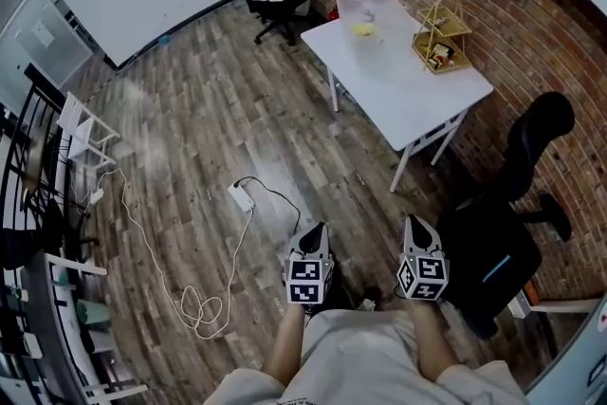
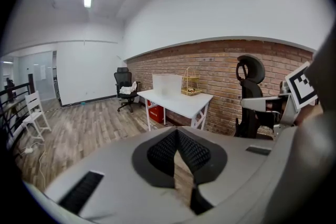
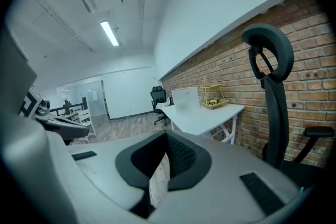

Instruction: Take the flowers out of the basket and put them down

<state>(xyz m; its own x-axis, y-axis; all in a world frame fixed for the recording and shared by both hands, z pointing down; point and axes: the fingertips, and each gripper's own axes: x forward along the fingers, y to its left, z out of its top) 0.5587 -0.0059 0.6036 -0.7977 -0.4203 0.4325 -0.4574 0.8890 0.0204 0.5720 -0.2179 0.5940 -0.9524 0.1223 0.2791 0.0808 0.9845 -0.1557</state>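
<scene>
Neither tool is on anything yet: the left tool (image 1: 317,230) and the right tool (image 1: 415,224) hang close in front of the person, over the wooden floor (image 1: 209,109), each with its jaws drawn together and nothing between them. The wire basket (image 1: 442,35) stands well apart from both, near the far corner of the white worktop (image 1: 408,95) against the brick wall. Something pale and reddish lies in its lower tier, too small to tell as flowers. A small yellow thing (image 1: 364,29) lies on the worktop, apart from the basket. By my reading the task is at its approach step, with no flower taken out. The next move calls for getting up to the worktop, spreading one tool's jaws, and reaching into the basket from its open side.
</scene>
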